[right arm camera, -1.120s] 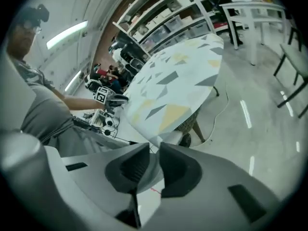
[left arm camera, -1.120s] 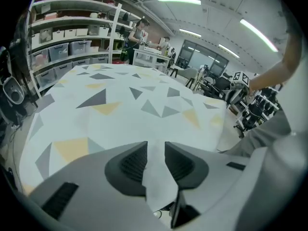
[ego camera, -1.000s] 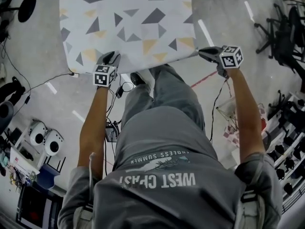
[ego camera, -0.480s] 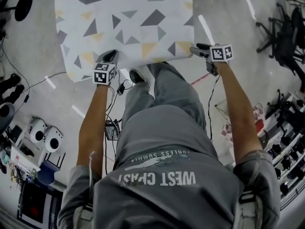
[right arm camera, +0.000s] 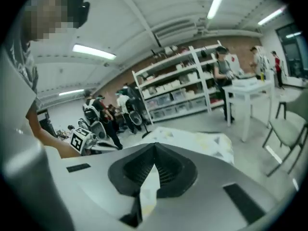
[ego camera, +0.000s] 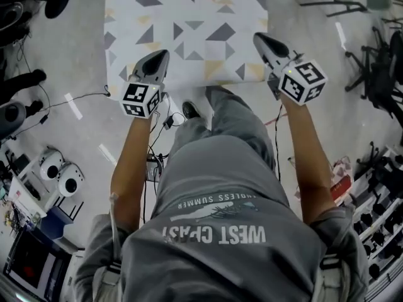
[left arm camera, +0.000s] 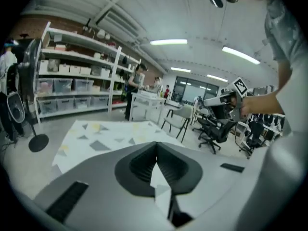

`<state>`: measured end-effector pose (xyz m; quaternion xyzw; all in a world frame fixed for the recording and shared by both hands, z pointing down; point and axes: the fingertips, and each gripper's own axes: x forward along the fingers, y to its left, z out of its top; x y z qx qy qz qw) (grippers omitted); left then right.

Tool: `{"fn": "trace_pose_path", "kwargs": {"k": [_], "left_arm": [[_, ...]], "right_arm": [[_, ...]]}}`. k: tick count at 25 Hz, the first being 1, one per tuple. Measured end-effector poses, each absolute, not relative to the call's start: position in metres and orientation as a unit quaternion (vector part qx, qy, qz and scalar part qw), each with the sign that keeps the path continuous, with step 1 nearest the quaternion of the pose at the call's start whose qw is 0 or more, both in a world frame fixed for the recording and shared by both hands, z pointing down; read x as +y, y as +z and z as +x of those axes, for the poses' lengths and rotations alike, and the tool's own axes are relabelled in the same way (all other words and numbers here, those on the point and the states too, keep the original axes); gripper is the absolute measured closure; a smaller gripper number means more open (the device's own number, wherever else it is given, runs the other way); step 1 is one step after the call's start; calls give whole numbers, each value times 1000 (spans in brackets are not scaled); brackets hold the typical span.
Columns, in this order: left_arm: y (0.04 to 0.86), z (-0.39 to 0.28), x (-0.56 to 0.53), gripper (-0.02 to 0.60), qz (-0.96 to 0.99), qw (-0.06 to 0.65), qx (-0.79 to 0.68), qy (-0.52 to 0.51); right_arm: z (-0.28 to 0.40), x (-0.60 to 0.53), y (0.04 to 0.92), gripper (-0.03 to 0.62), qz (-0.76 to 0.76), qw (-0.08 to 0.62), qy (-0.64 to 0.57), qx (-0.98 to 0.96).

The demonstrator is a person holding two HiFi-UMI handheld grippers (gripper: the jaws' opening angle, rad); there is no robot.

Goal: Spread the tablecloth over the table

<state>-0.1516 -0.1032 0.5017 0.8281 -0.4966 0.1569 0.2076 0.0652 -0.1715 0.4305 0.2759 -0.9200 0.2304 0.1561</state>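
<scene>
The tablecloth [ego camera: 189, 30], white with grey and yellow triangles, lies spread over the table ahead of the person. My left gripper [ego camera: 162, 54] is shut on the cloth's near edge at the left, and a white fold of it sits pinched between the ribbed pads [left arm camera: 144, 165] of the left gripper [left arm camera: 156, 146]. My right gripper [ego camera: 258, 38] is shut on the near edge at the right, where a strip of cloth hangs from the closed jaws of the right gripper [right arm camera: 154, 150]. The cloth [left arm camera: 106, 138] stretches away beyond both, and the tablecloth [right arm camera: 192, 138] shows past the right jaws too.
Black office chairs [ego camera: 378, 61] stand to the right and cables [ego camera: 82, 99] run over the floor at the left. A fan on a stand [left arm camera: 29, 81] and storage shelves [left arm camera: 72, 81] are on the left side. A white table [right arm camera: 245, 88] and several people are further back.
Both grippers have risen towards the head camera and carry the cloth's near edge up with them. The right gripper has also swung inward over the corner.
</scene>
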Motion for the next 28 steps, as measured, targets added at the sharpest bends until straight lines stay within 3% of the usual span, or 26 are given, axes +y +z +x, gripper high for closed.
{"fn": "trace_pose_path", "kwargs": {"k": [7,15,21,28], "left_arm": [[301,-159,-82,581,844,58,-527,77],[179,-164,-29,581,846,-58,-528,42],[138,-178,10,581,844,-97,-527,28],[149,-282,61,581,834,-100,-542,22]], "right_arm": [[-43,-104,222,586,228,82,31,-970],[-69,-42,137,586,224,61,-36,-972],[-73,-9,104,586,232,46,-60,-970],[-164,33,108,586,230,47,-75,-969]]}}
